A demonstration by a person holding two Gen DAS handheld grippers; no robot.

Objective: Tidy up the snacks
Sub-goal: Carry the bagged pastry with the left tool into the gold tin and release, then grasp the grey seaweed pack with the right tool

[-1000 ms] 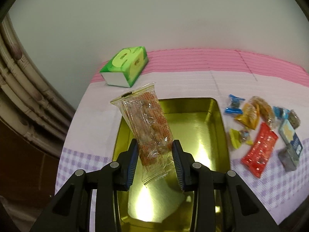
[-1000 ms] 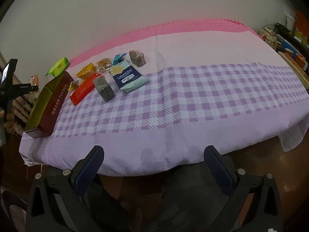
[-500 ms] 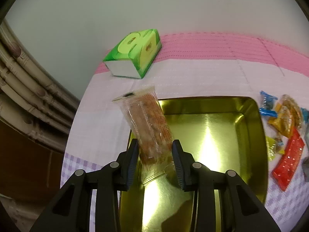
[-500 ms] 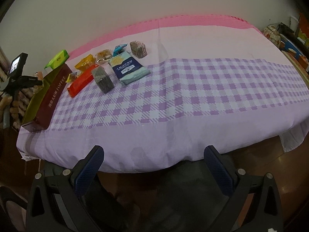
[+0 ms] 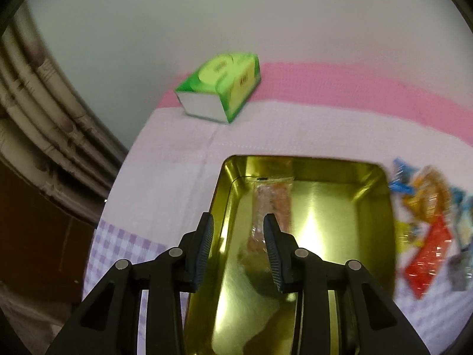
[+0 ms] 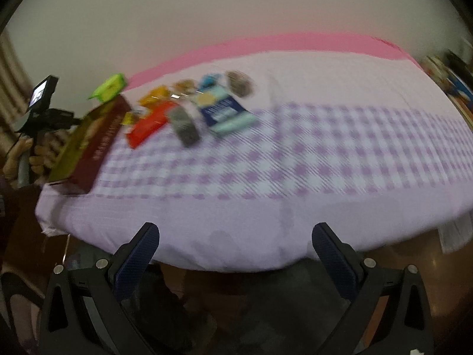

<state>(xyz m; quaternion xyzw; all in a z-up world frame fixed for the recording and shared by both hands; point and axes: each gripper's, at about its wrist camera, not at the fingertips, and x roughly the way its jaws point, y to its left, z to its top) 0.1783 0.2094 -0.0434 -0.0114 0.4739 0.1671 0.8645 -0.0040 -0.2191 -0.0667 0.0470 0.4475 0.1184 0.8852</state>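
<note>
A clear packet of orange snacks (image 5: 273, 201) lies blurred inside the gold tin (image 5: 378, 201), just past the tips of my left gripper (image 5: 239, 247). The left jaws stand a narrow gap apart over the tin, and neither pad presses on the packet. Loose snacks lie to the right of the tin: a red packet (image 5: 428, 254), an orange one (image 5: 428, 189) and a blue sweet (image 5: 399, 183). In the right wrist view the tin (image 6: 97, 148) shows its dark red side, with the red packet (image 6: 150, 124) beside it. My right gripper (image 6: 236, 245) hangs wide open and empty at the table's front edge.
A green tissue box (image 5: 221, 88) stands behind the tin near the wall. A dark packet (image 6: 184, 127) and a blue cracker pack (image 6: 224, 112) lie among the snacks. The checked tablecloth (image 6: 325, 153) stretches to the right. A hand (image 6: 35, 159) holds the left gripper.
The clear packet has left the left pads and now sits in the tin. The left gripper has moved left over the tin. The right gripper stays open in about the same place.
</note>
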